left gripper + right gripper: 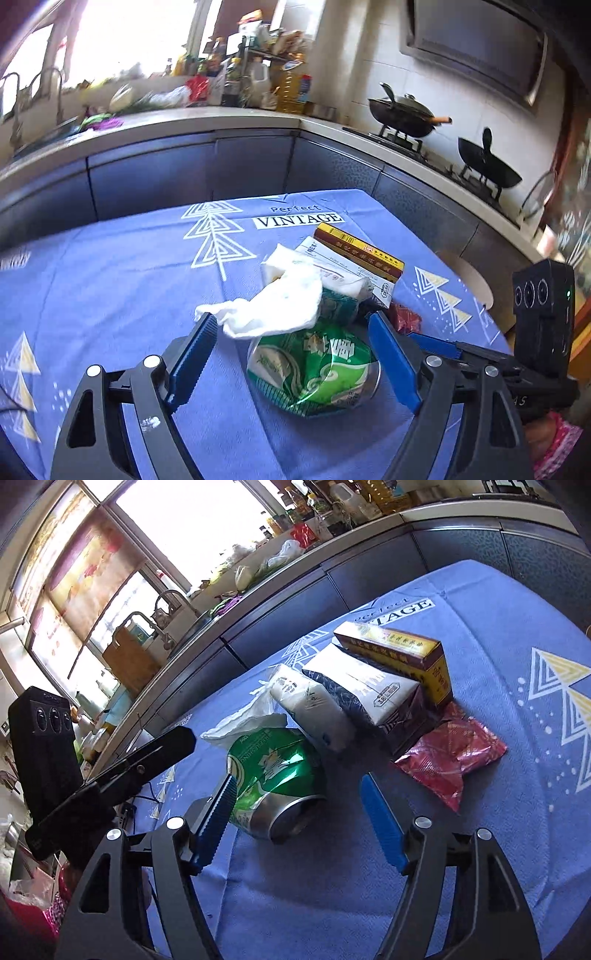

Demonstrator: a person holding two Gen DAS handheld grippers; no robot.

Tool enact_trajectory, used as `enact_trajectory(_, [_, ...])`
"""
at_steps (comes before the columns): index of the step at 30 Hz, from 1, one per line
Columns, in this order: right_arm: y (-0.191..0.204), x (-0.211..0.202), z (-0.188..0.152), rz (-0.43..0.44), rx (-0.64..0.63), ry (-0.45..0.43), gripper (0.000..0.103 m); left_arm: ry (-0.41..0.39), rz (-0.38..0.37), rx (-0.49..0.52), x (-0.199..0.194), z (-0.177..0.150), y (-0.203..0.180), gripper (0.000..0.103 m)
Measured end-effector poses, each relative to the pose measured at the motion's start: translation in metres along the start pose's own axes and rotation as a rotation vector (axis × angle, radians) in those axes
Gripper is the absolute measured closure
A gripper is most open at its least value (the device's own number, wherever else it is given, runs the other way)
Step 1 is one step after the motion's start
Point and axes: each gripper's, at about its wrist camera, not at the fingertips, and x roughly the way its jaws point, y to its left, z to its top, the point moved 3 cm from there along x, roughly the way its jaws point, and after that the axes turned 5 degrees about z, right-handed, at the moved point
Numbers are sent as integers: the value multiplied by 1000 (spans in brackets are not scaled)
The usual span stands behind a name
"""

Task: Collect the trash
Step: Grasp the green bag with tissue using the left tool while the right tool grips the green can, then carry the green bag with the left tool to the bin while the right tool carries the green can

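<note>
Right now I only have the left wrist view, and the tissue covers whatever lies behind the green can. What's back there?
Observer: A white wrapped pack lies just behind the green can, beside a dark-and-white carton.
Operator: And that red scrap at the right?
Observer: It's a whole crumpled red wrapper, flat on the blue tablecloth at the foot of the carton.
Operator: Is the right gripper holding anything?
Observer: No; the right gripper has its fingers open and empty, one beside the can.
</note>
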Motion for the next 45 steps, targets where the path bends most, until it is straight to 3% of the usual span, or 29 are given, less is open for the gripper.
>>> enact_trajectory(1, [-2,3,0,6,7,9,33,14,-3,34,8,1,-4,19])
enact_trajectory(3, [-7,9,-1,20,31,20,33,81,-5,68,30,1,-9,38])
enact_trajectory(4, [-10,12,-1,25,45,25,33,115,-17,58,39,0,-7,63])
enact_trajectory(6, [-12,15,-3,42,68,38,33,142,-45,-20,48,0,6,81])
enact_trajectory(7, [-12,16,-4,52,72,44,34,157,-70,-57,48,-2,12,103])
enact_trajectory(10, [-7,16,-6,36,31,47,34,134,-125,-147,34,-4,31,103])
enact_trajectory(15, [-11,34,5,22,24,75,34,119,-134,-204,7,-19,54,103])
enact_trajectory(18, [-14,50,2,88,97,130,44,124,-133,-258,-2,-28,69,103])
enact_trajectory(20, [-7,52,-6,115,93,157,53,98,-127,-252,-12,-33,71,103])
enact_trajectory(22, [2,46,-17,126,62,165,55,77,-121,-234,-21,-33,69,102])
enact_trajectory(24, [9,39,-30,126,52,174,55,71,-127,-199,-24,-30,62,81])
enact_trajectory(25, [12,36,-36,132,56,181,55,67,-130,-176,-23,-28,58,42])
enact_trajectory(26, [14,34,-42,139,58,190,55,53,-117,-154,-22,-26,54,12])
enact_trajectory(30, [22,25,-54,111,32,190,55,38,-105,20,-11,-23,22,15])
enact_trajectory(31, [24,24,-53,103,20,191,55,47,-98,51,-6,-24,16,26])
enact_trajectory(32, [25,24,-53,95,9,191,53,67,-99,78,0,-26,11,48])
enact_trajectory(33, [26,24,-52,89,0,192,53,104,-108,95,8,-27,8,58])
enact_trajectory(36, [28,25,-52,90,-11,207,51,152,-161,15,17,-29,18,74])
enact_trajectory(38, [30,28,-51,94,-21,213,46,156,-182,-43,14,-29,32,95])
enact_trajectory(40, [32,32,-50,104,-28,220,38,155,-202,-109,9,-31,47,99])
enact_trajectory(42, [35,38,-46,116,-39,226,38,155,-208,-165,6,-35,62,100])
enact_trajectory(43, [37,42,-45,117,-38,224,52,162,-213,-191,6,-38,68,100])
enact_trajectory(45, [38,44,-43,158,-16,220,61,168,-211,-250,5,-44,79,100])
